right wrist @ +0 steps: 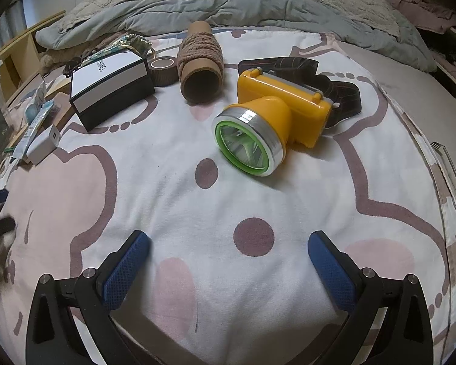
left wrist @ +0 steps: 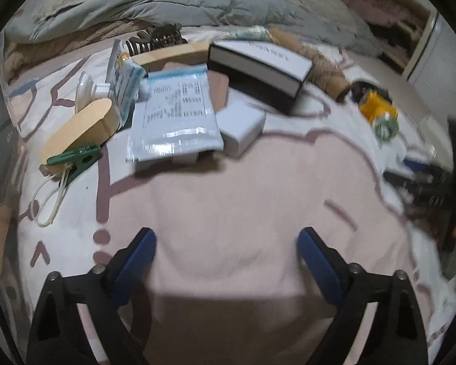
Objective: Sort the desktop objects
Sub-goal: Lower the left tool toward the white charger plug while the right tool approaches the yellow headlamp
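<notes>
In the left wrist view my left gripper (left wrist: 226, 245) is open over a pink patch of the sheet, nothing between its blue pads. Beyond it lie a pale blue packet (left wrist: 174, 112), a white charger block (left wrist: 241, 126), a black-and-white box (left wrist: 261, 67), a wooden piece (left wrist: 79, 127) and a green clip (left wrist: 76, 159). My right gripper (right wrist: 229, 246) is open too, with nothing between its pads. Ahead of it sits a yellow headlamp (right wrist: 270, 115) with its black strap (right wrist: 334, 91), a twine spool (right wrist: 200, 60) and the same box (right wrist: 112, 85).
Everything rests on a white and pink patterned bed sheet (right wrist: 197, 213). A grey quilt (right wrist: 228, 3) is bunched along the back. A brown tape roll (right wrist: 164, 71) stands by the spool. The bed's right edge (right wrist: 450, 182) drops off nearby.
</notes>
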A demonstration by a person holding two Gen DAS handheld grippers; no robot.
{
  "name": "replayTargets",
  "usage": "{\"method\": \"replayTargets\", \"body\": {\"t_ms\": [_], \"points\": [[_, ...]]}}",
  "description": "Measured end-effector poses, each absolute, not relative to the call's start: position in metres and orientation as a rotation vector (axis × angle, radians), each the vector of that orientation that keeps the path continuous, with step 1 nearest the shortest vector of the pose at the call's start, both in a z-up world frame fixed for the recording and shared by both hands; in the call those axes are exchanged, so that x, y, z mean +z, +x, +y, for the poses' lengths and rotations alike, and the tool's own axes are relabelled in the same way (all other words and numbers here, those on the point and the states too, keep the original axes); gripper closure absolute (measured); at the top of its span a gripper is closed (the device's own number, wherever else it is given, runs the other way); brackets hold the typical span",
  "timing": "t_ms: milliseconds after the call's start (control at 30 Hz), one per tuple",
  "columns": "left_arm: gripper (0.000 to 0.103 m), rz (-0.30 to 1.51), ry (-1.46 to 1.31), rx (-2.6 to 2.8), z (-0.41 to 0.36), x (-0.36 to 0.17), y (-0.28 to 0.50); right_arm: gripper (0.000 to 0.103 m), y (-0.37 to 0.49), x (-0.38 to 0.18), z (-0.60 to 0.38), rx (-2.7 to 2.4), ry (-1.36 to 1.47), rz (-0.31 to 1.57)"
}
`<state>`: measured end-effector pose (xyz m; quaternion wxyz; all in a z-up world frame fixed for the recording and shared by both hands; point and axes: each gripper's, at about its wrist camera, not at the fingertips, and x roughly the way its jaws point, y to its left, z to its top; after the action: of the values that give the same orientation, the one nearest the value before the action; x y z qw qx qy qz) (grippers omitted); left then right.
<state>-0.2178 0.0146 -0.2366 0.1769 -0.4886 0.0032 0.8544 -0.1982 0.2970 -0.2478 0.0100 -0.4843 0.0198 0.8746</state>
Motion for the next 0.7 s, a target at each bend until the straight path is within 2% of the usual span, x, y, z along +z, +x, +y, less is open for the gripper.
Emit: {"method": "replayTargets", "body": {"t_ms": [167, 267, 700], "points": [[0.022, -0.112, -1.318, 2.375, 0.015, -0.223, -0.234, 0.000, -0.201, -0.248, 0.297, 2.733, -1.506, 0.062], [0.022, -0.146, -1.292, 2.349, 0.022, -0.216, -0.244, 0.000, -0.201, -0.248, 0.298, 2.733, -1.506, 0.063], [0.022, -0.076, -1.309, 2.441, 0.026, -0.223, -0.274, 0.000, -0.199, -0.243, 0.304, 2.767, -1.492, 0.149]]}}
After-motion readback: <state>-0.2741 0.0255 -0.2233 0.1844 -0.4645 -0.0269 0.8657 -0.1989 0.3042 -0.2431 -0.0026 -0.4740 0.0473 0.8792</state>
